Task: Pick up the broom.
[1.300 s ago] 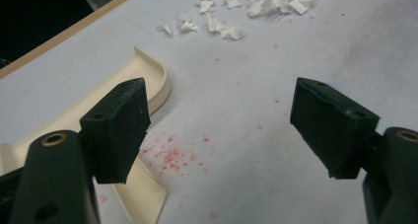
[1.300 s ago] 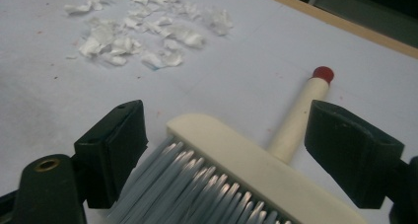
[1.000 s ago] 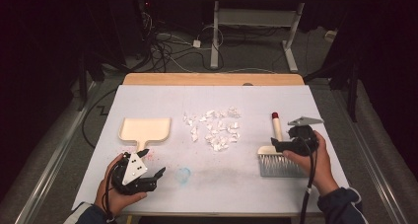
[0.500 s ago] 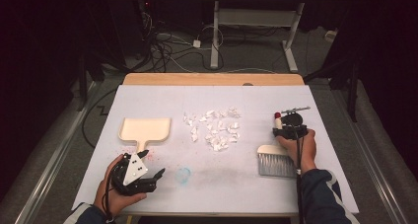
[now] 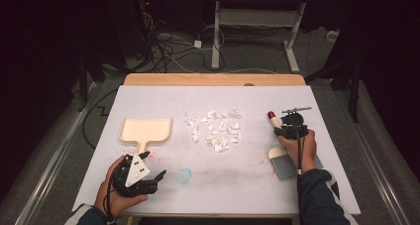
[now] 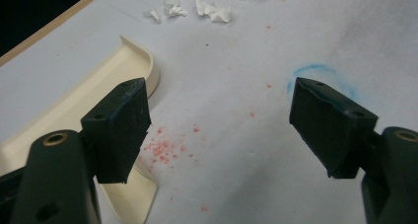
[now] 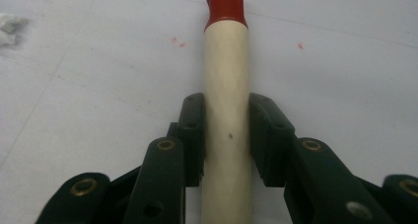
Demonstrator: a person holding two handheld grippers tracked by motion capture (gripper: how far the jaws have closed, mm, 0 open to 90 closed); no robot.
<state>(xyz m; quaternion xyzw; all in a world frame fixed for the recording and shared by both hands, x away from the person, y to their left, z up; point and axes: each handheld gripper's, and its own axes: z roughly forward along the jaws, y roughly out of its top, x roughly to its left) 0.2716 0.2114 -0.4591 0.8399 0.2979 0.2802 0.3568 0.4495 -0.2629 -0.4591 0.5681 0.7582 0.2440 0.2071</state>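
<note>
Beside the paper scraps (image 5: 215,128), dustpan (image 5: 146,130) lies bare.

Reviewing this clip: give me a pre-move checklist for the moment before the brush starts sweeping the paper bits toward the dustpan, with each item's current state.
1. Right gripper closed on the brush handle: ok, both jaws press its sides.
2. Brush head free to lift: cannot tell, the hand covers part of it.
3. Left gripper holding the dustpan: not ok, jaws wide open beside its handle, nothing between them.
4. Paper scraps gathered in one patch between dustpan and brush: ok.
5. Dustpan mouth facing the scraps: cannot tell from the high view.
6. Path from brush to scraps free of other objects: ok, bare white table cover.
</note>
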